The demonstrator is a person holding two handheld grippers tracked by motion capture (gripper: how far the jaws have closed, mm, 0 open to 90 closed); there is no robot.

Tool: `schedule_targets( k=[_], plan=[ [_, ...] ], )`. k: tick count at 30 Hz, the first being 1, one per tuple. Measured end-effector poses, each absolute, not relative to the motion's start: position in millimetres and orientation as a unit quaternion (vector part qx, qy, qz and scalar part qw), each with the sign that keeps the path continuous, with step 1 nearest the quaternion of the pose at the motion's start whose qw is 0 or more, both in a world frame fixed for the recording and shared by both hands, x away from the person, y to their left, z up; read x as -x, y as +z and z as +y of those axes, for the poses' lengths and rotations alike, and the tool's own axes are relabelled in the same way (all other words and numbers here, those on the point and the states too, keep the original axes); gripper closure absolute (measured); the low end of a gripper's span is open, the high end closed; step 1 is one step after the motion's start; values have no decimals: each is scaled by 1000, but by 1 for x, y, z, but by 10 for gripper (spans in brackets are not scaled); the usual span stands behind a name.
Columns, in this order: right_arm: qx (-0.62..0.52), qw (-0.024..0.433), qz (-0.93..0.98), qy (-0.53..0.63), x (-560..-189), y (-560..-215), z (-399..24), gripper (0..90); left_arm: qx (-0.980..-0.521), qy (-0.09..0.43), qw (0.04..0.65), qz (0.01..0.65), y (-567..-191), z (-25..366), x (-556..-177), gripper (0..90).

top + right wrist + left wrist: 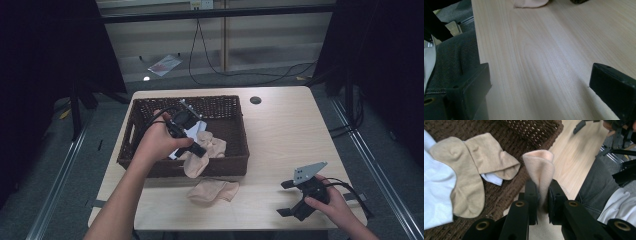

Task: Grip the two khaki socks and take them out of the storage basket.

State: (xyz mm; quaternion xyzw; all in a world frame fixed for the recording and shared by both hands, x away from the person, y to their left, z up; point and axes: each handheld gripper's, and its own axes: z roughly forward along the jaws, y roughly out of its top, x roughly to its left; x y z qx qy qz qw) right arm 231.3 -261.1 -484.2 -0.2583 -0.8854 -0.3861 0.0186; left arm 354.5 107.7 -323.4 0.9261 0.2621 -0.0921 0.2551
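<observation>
Left hand-held gripper point(542, 195) pinches pink sock point(541, 168) over basket point(150, 167)

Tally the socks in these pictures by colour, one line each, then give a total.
Pale peach socks: 2, one pinched in the left tongs over the basket rim, one lying on the table.
Tan socks in the basket: 2.
White socks in the basket: at least 1; overlap hides any more.
Total: at least 5.
</observation>
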Motion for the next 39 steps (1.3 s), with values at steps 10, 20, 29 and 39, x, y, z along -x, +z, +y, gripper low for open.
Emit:
schedule_targets(
  k=[10,20,29,39],
  plan=[
    [257,16,-886,-385,-232,-485,-261,33,-928,-97,262,248,-337,105,-343,802],
    [257,15,-887,-384,-232,-485,-261,33,-929,-96,266,241,-352,101,-333,800],
    [256,16,-887,-383,-232,-485,-261,33,-929,-104,265,238,-366,99,-325,794],
    [257,17,-886,-385,-232,-484,-261,33,-944,-100,229,217,-379,91,-320,621]
  ],
)
